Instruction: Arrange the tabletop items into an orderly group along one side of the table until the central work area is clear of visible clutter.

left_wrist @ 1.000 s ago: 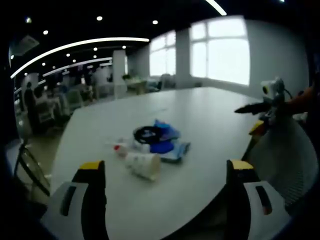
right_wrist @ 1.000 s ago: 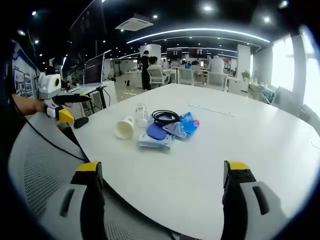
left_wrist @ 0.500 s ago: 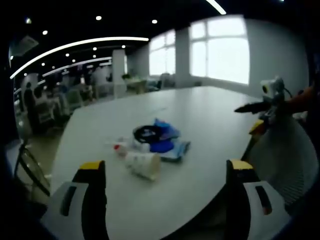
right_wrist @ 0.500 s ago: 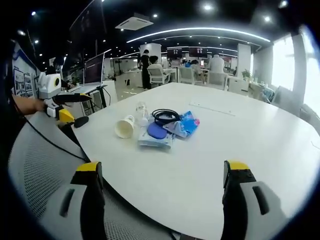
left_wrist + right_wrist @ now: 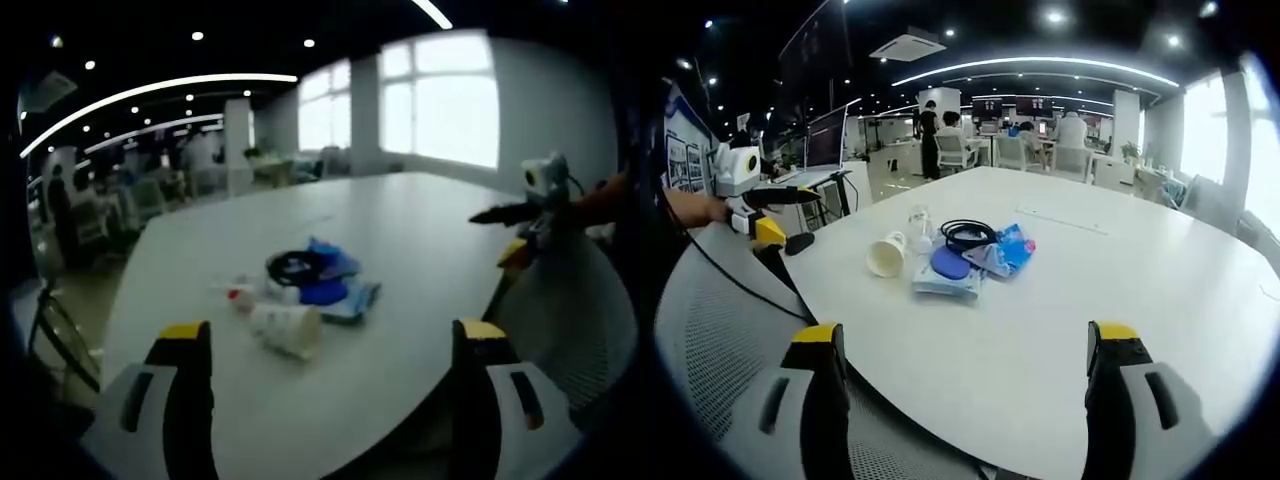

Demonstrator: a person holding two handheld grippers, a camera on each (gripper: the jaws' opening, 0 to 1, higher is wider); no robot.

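Observation:
A small heap of items lies near the middle of the white table [image 5: 1120, 290]: a paper cup on its side [image 5: 886, 254] [image 5: 287, 329], a coiled black cable [image 5: 966, 235] [image 5: 296, 268], a blue round lid [image 5: 950, 263] [image 5: 322, 293], a wipes pack [image 5: 943, 284], a blue packet [image 5: 1012, 248] and a small clear bottle [image 5: 920, 222] [image 5: 243, 297]. My left gripper [image 5: 330, 345] is open, well short of the heap. My right gripper [image 5: 965, 350] is open too, held back at the table edge. Each gripper shows in the other's view: the right one [image 5: 520, 215] and the left one [image 5: 765, 200].
A grey mesh chair back [image 5: 710, 330] [image 5: 580, 310] stands at the table edge between the grippers. Beyond the table is an open office with desks, chairs and people [image 5: 940, 130]. A ruler-like strip [image 5: 1060, 218] lies farther along the table.
The right gripper view has shifted very slightly; the heap sits a touch lower-left in it. Nothing on the table has moved.

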